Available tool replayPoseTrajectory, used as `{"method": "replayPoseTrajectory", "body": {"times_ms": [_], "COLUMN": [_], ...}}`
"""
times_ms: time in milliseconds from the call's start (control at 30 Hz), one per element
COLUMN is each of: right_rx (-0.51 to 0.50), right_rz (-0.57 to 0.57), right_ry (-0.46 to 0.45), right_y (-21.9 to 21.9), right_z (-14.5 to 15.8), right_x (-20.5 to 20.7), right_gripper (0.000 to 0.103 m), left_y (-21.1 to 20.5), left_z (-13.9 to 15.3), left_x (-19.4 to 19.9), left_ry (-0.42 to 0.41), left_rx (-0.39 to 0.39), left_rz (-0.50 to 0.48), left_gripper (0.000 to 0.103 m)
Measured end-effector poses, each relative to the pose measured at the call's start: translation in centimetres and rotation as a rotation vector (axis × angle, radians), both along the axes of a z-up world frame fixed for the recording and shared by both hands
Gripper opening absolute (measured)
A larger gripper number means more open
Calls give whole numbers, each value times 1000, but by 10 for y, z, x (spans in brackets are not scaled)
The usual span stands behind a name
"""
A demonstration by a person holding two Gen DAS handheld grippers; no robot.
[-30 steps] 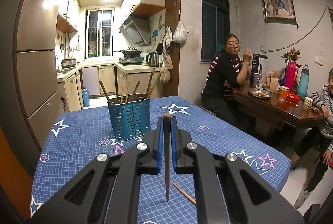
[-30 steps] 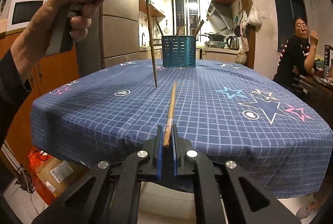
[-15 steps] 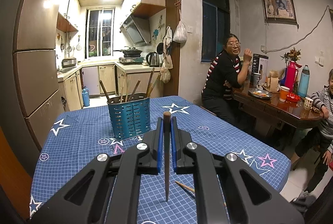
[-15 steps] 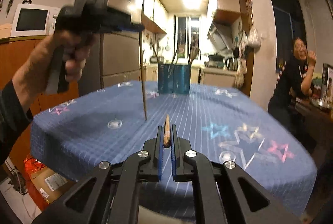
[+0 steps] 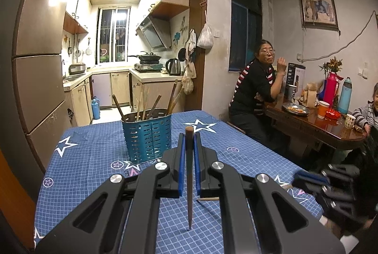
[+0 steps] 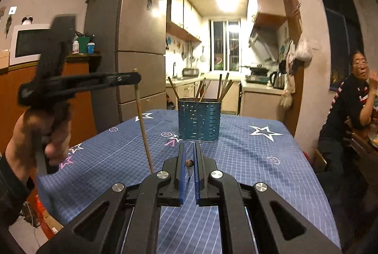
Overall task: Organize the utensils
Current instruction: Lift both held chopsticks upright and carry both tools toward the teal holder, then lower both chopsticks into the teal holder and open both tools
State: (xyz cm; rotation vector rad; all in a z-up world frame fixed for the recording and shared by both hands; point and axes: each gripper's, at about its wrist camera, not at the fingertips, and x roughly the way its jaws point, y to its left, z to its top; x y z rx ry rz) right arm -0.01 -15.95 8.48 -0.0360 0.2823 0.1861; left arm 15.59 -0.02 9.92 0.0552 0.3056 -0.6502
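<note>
A blue perforated utensil holder (image 5: 147, 138) (image 6: 199, 120) stands on the table with several chopsticks upright in it. My left gripper (image 5: 189, 135) is shut on a dark brown chopstick (image 5: 189, 183) that hangs tip down above the cloth. The right wrist view shows this left gripper (image 6: 135, 78) in a hand at the left, its chopstick (image 6: 144, 131) slanting down. My right gripper (image 6: 189, 145) is shut on a second chopstick (image 6: 189, 163), seen end-on between the blue pads. In the left wrist view the right gripper (image 5: 297, 180) is blurred at the right, its chopstick's pale tip (image 5: 208, 199) pointing left.
The table wears a blue checked cloth with stars (image 5: 94, 159). A tall fridge (image 6: 139, 53) stands left of the kitchen doorway. Two people sit at a wooden table (image 5: 314, 126) on the right, which carries flasks, cups and a plate.
My right gripper has risen and lifted its chopstick off the cloth, so it now shows end-on. The left gripper and its chopstick have stayed where they were.
</note>
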Motion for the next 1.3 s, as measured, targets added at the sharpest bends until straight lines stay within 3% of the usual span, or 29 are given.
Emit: {"method": "replayPoseTrajectory", "body": {"times_ms": [267,533,1033,1300], "right_rx": [9,23,29,42], "right_rz": [48,61,72,77], "right_ry": [54,42,-33,-56], "right_y": [-6,-18,-32,-29], "right_z": [53,102,205,229], "right_x": [48,90,215,289], "right_gripper": [7,7,7,7], "left_y": [-1,-7,-10,-15], "left_z": [12,32,127,136], "left_x": [9,25,110,165], "left_ry": [-18,-44,-125,-115], "left_rx": [-6,-1,-39,-38], "left_rz": [10,16,87,140], "left_gripper": [5,5,5,5]}}
